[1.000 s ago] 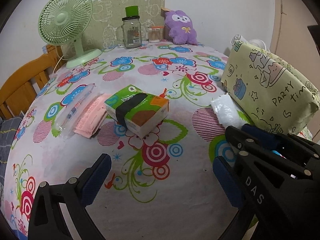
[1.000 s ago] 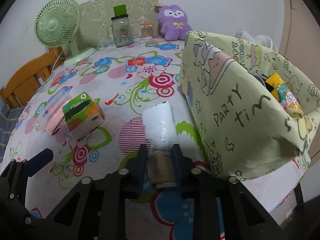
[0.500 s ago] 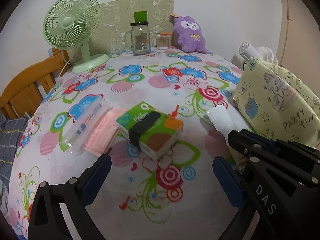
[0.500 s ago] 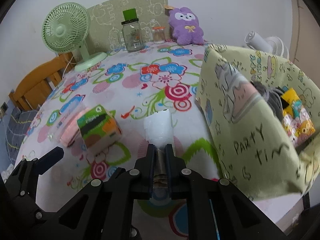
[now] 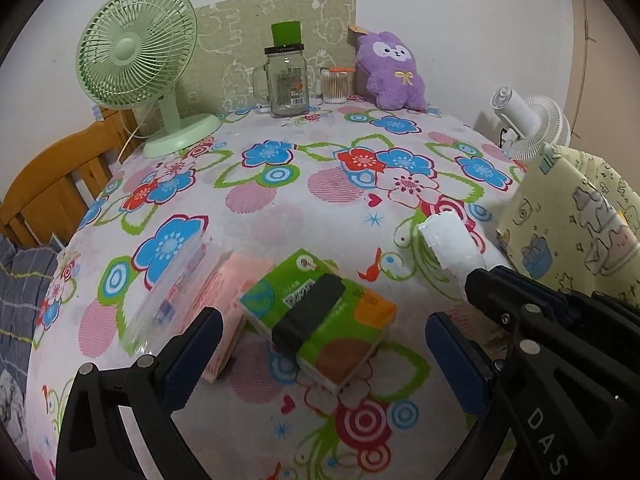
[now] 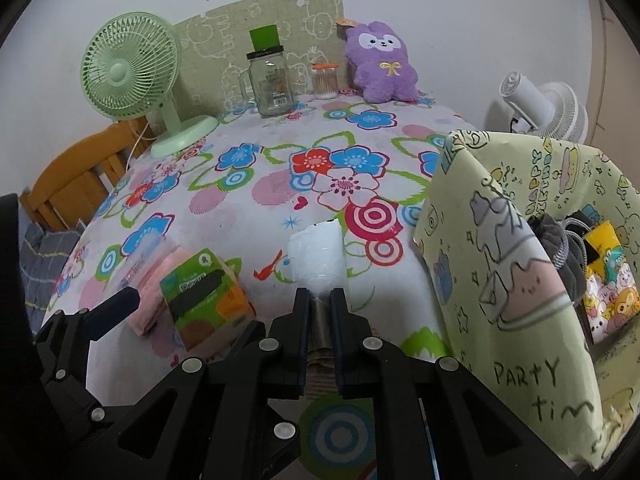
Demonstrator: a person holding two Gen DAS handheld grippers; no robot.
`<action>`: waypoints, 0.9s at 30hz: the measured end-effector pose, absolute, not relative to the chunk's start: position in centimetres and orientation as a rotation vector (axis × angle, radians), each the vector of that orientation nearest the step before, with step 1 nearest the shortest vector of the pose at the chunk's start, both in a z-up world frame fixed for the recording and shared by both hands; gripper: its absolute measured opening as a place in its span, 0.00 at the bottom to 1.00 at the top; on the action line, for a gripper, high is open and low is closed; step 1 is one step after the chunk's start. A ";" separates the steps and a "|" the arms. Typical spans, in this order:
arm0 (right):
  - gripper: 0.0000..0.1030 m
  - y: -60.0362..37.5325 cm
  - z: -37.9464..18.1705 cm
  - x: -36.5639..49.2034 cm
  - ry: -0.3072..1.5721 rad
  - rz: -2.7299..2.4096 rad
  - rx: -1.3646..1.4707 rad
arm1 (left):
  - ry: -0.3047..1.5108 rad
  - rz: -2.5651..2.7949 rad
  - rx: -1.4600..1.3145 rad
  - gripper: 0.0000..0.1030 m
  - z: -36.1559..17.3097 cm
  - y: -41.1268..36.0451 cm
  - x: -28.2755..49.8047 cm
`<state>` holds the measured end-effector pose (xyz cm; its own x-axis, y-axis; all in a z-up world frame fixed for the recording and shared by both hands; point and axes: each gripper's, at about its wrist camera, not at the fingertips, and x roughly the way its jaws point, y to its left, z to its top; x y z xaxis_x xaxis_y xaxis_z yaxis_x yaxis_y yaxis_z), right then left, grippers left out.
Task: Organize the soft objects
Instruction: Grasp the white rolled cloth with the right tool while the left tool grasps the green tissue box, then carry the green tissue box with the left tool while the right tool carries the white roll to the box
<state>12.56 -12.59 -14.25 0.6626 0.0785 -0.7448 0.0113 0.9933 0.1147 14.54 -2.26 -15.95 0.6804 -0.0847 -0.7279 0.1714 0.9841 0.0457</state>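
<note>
Right tongs clamping white roll, its near end hidden between pads

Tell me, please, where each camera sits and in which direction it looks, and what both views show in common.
Left wrist: sits on the left gripper, looks down-forward across the tablecloth at the tissue pack; its open fingers show.
Right wrist: sits on the right gripper, faces likewise; its fingers pinch the white packet beside the party bag.
Shared: green fan, jar, purple plush.
</note>
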 end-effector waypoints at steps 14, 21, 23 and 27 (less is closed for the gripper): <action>0.12 -12.7 -15.3 14.6 0.880 0.024 0.127 | 0.887 -0.170 0.087 0.98 -17.4 -2.4 16.7; 0.13 -12.9 -15.7 14.9 0.895 0.024 0.133 | 0.885 -0.162 0.097 0.85 -17.4 -2.6 16.6; 0.13 -12.9 -15.6 14.9 0.893 0.026 0.130 | 0.882 -0.166 0.093 0.84 -17.3 -2.6 16.5; 0.13 -12.9 -15.5 14.7 0.890 0.029 0.127 | 0.882 -0.171 0.082 0.83 -17.2 -2.7 16.2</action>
